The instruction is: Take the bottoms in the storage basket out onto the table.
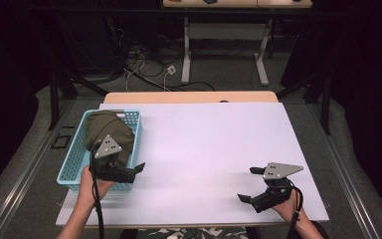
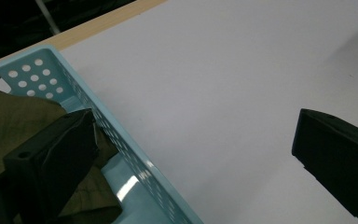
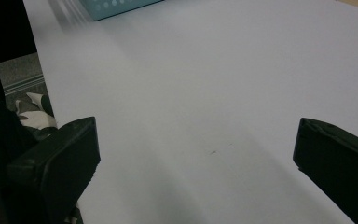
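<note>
A light blue perforated basket (image 1: 74, 164) stands at the table's left and holds a bundled olive green cloth (image 1: 107, 130). My left gripper (image 1: 129, 170) hovers over the basket's near right corner, open. In the left gripper view one jaw sits over the cloth (image 2: 14, 116) inside the basket wall (image 2: 121, 142), and the other jaw is over the white tabletop; the left gripper (image 2: 186, 154) holds nothing. My right gripper (image 1: 248, 184) is open above the table's front right, and the right gripper (image 3: 196, 158) has only bare table between its jaws.
The white tabletop (image 1: 209, 139) has a wooden strip (image 1: 189, 97) along its far edge. The basket's corner (image 3: 116, 7) shows far off in the right gripper view. Behind the table lie floor cables (image 1: 149, 69) and white desk legs (image 1: 261, 64).
</note>
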